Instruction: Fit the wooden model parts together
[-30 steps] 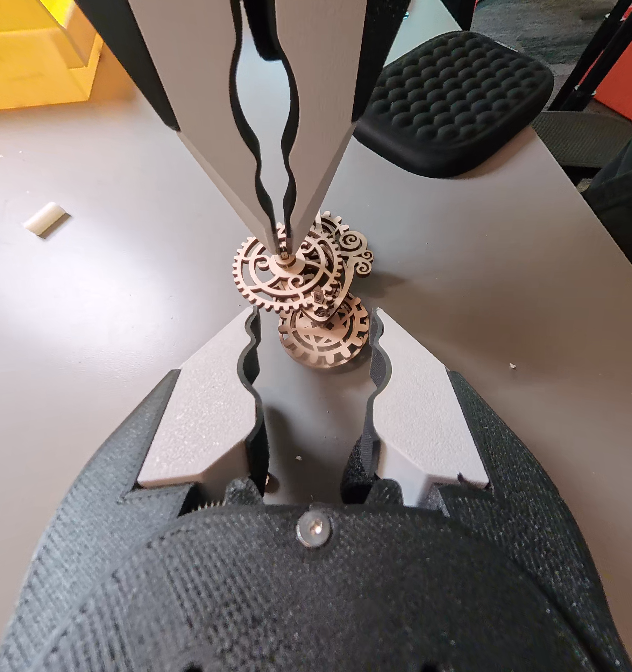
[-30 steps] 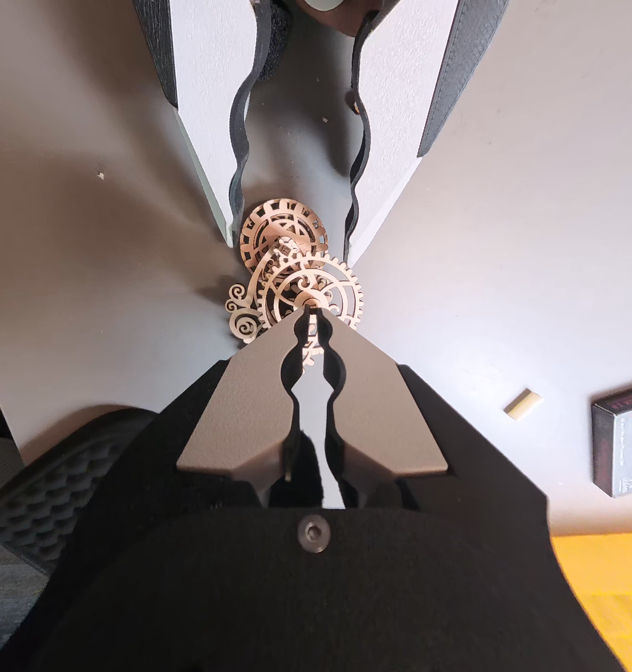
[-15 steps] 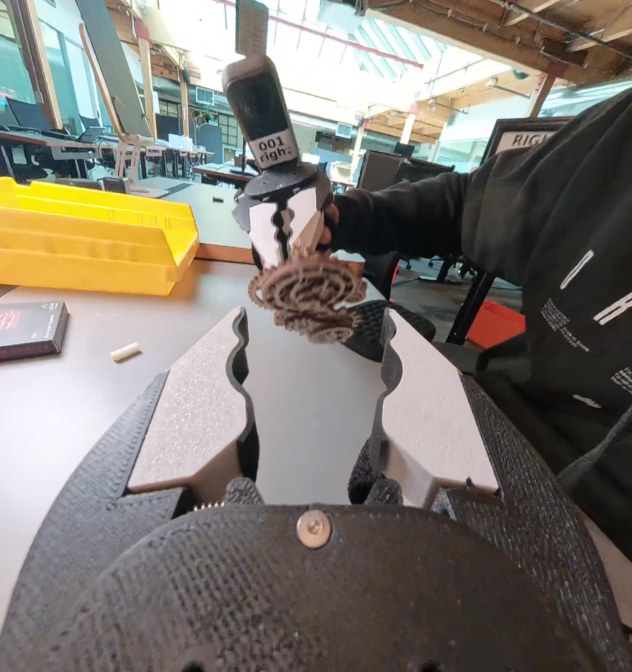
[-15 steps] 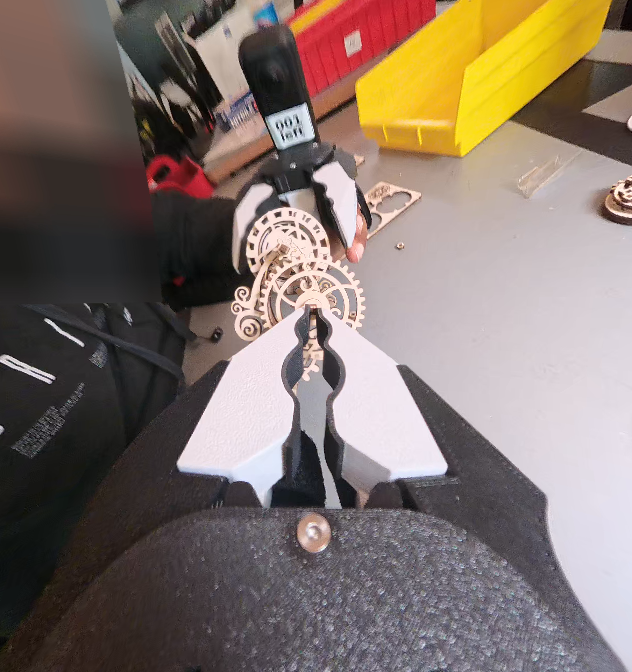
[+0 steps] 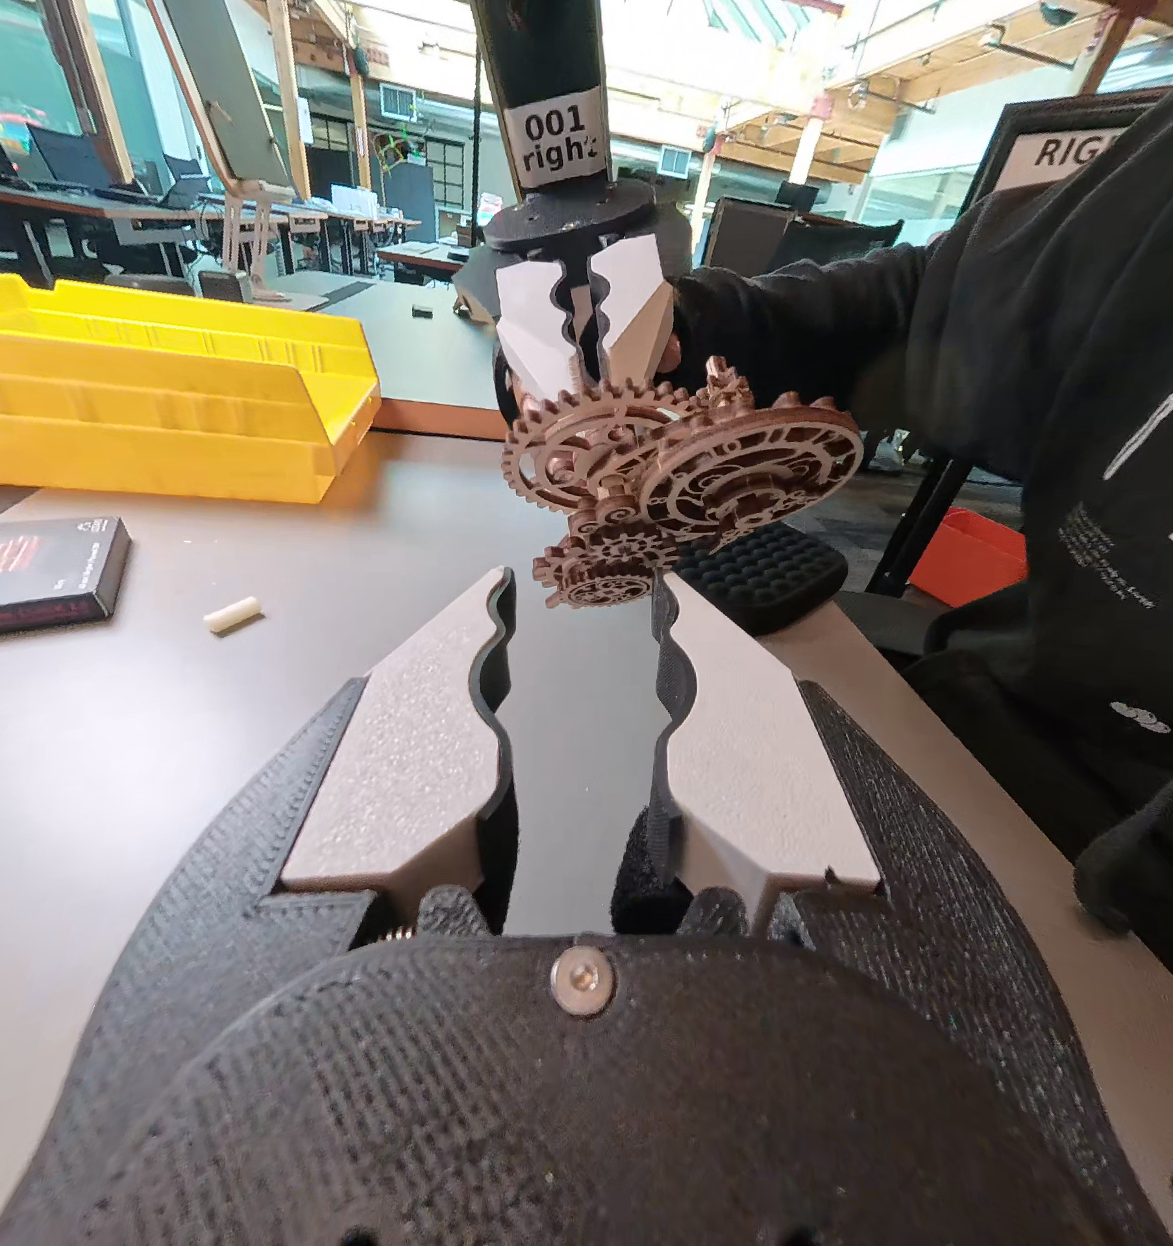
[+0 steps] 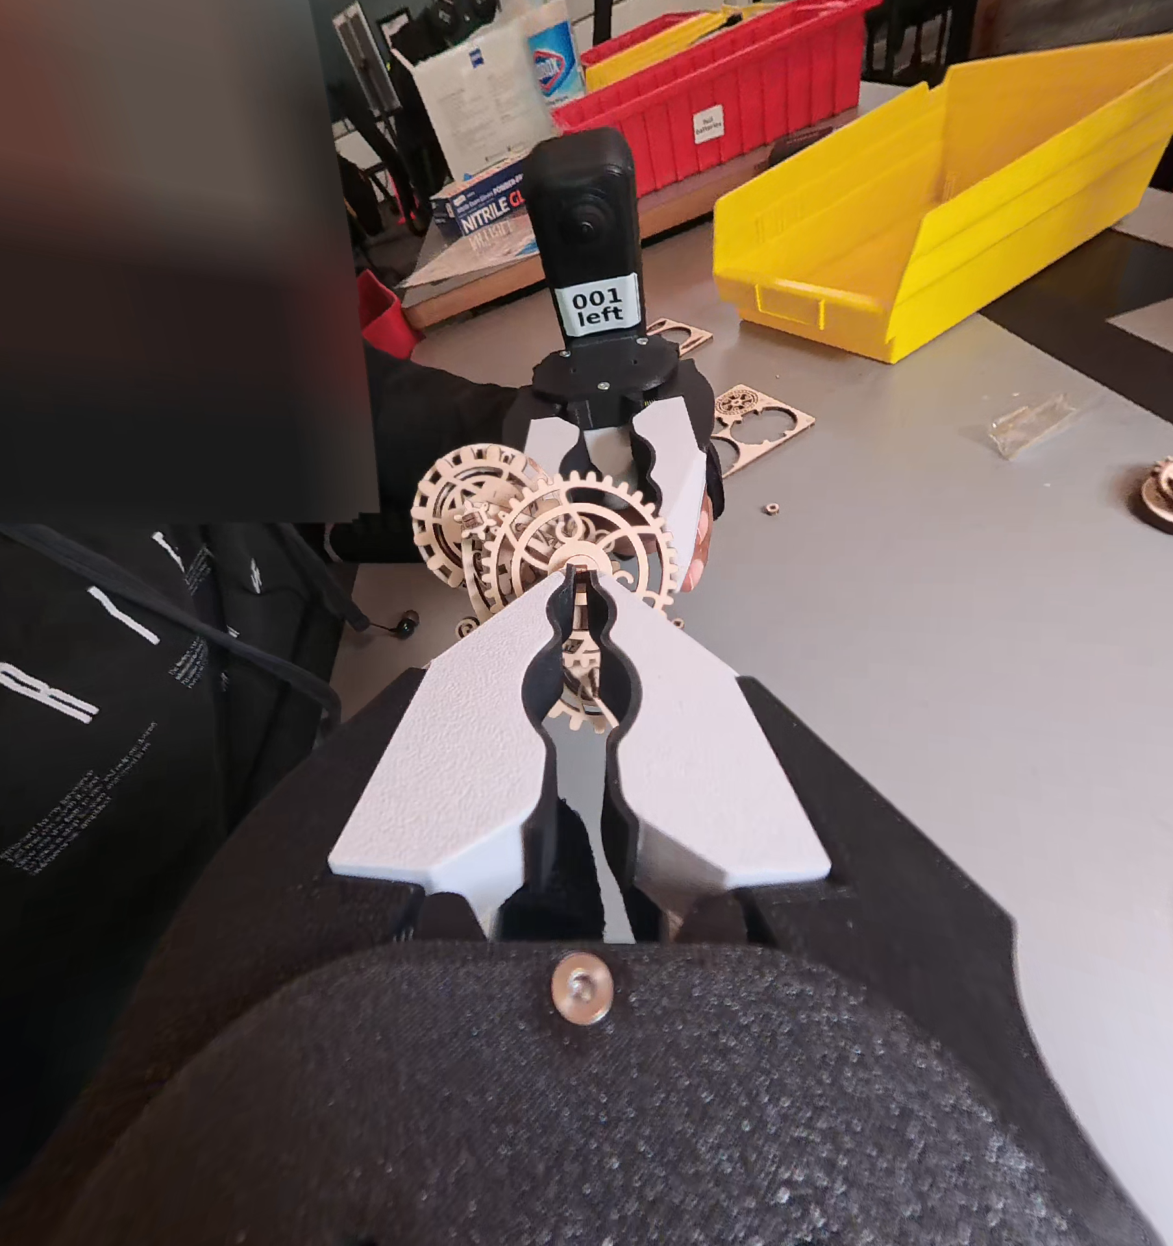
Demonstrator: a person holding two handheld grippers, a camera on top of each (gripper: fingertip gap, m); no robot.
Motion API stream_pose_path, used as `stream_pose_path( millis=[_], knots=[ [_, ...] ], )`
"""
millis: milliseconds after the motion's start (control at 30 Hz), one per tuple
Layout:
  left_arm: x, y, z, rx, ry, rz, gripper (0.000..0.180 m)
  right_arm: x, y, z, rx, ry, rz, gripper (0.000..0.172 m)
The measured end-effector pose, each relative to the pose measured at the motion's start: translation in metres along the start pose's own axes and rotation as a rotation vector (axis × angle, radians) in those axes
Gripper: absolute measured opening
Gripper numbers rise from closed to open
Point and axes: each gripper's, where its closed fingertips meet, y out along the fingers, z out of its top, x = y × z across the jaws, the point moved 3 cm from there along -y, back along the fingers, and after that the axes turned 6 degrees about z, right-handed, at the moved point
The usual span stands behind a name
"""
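Gear model (image 5: 678, 472) nearer than before, its gripped hub hidden behind right gripper (image 6: 578, 573).

The wooden gear model (image 6: 543, 539), pale laser-cut cogwheels and a round openwork disc joined on small axles, hangs tilted in the air above the grey surface (image 6: 907, 607), pinched at its hub

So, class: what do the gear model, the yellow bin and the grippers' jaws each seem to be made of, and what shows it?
The pale brown openwork gear model: thin laser-cut plywood, judging by its darker cut edges. The yellow open-fronted bin: moulded plastic, smooth and slightly glossy. The left gripper: pale grainy jaws, probably printed plastic, with black wavy liners, apparently rubber or foam.
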Motion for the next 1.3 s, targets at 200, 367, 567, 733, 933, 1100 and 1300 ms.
stream_pose_path(
  millis=[200,367,567,733,933,1100,1300],
  knots=[
    [0.012,-0.003,0.013,0.071,0.034,-0.038,0.03,-0.011,0.006,0.01,0.029,-0.055,0.043,0.001],
    [0.017,-0.006,0.019,0.104,0.057,-0.05,0.024,-0.014,0.006,0.016,0.056,-0.08,0.064,0.001],
    [0.017,-0.007,0.02,0.116,0.053,-0.058,0.02,-0.014,0.006,0.016,0.07,-0.093,0.071,0.001],
    [0.004,-0.004,0.011,0.062,0.015,-0.006,0.023,-0.007,0.004,0.011,-0.003,-0.122,-0.004,0.001],
    [-0.039,-0.007,-0.014,-0.082,0.041,0.223,0.031,0.022,-0.009,-0.023,-0.482,-0.106,-0.32,0.001],
    [-0.031,-0.002,-0.014,-0.095,0.063,0.207,0.044,0.048,-0.008,-0.054,-0.733,0.082,-0.513,0.001],
    [-0.017,0.022,-0.054,-0.347,0.137,0.214,0.077,0.059,0.002,-0.07,-0.844,0.137,-0.542,0.001]
  ],
)
